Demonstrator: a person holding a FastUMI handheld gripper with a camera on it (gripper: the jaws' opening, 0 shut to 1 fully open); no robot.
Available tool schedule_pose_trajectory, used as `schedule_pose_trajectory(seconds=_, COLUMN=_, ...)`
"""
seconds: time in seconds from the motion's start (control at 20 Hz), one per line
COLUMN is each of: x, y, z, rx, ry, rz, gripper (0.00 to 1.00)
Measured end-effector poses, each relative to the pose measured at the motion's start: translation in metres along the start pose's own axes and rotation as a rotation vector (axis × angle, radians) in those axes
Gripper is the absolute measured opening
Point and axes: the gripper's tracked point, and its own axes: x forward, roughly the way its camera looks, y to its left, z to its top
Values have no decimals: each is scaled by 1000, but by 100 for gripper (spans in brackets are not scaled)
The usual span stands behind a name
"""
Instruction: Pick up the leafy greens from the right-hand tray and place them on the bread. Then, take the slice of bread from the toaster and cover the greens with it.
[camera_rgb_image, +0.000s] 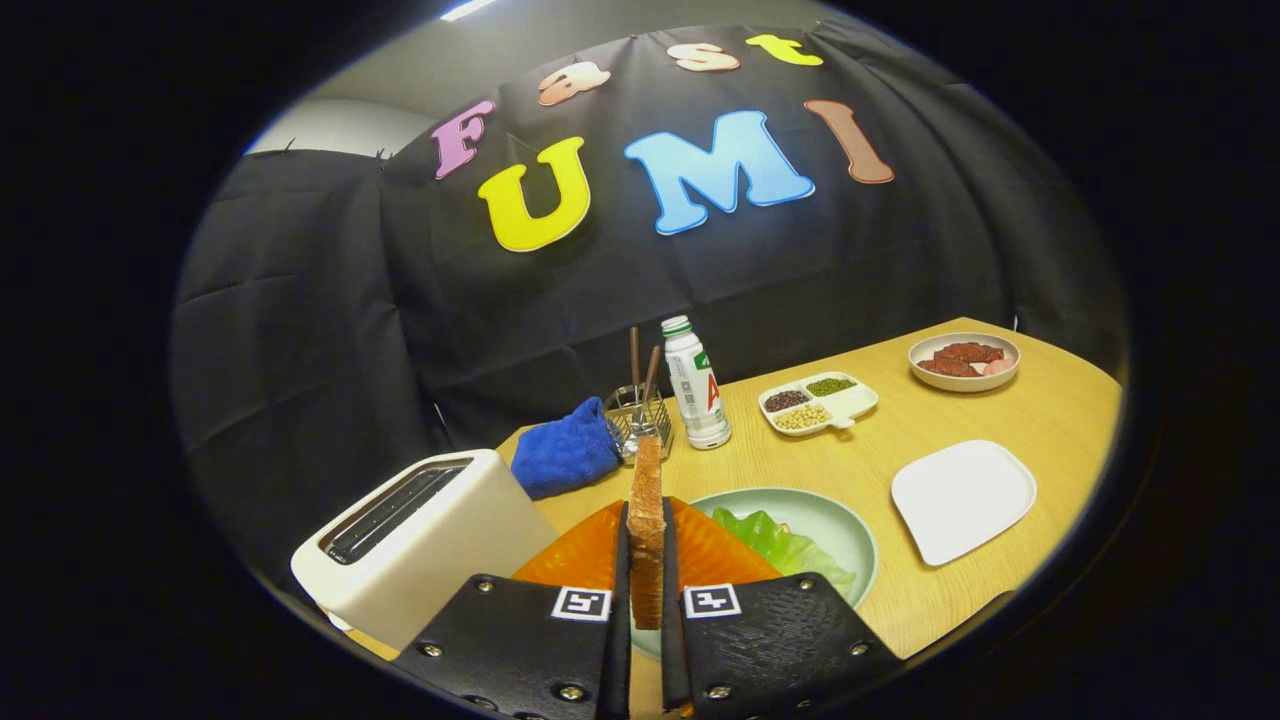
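My gripper (646, 515) is shut on a toasted slice of bread (646, 500), held upright and edge-on between both fingers, above the table. The white toaster (420, 545) stands to the left of the fingers, its slot showing dark. Just right of the fingers lie the leafy greens (780, 545) on a pale green plate (840, 520). Whatever is under the greens is hidden. Beyond the plate to the right sits a bare white square tray (962, 498).
An orange ribbed dish (590, 555) lies under the fingers. Behind it are a blue cloth (563, 450), a wire holder with sticks (640, 415) and a white bottle (697, 385). A divided dish of beans (818, 402) and a bowl of meat (964, 361) stand farther right.
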Motion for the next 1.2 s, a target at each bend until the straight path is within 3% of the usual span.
schedule_pose_trajectory(seconds=0.8, x=2, y=-48, z=-3, rx=1, ry=4, rz=-64, gripper=21)
schedule_pose_trajectory(seconds=0.85, x=5, y=-51, z=-4, rx=-4, ry=3, rz=-72, gripper=26)
schedule_pose_trajectory(seconds=1.0, x=5, y=-59, z=-6, rx=-25, ry=2, rz=-92, gripper=26)
schedule_pose_trajectory(seconds=1.05, x=4, y=-63, z=-4, rx=-36, ry=-1, rz=-105, gripper=33)
schedule_pose_trajectory(seconds=1.2, x=4, y=-73, z=-5, rx=-70, ry=-8, rz=-139, gripper=38)
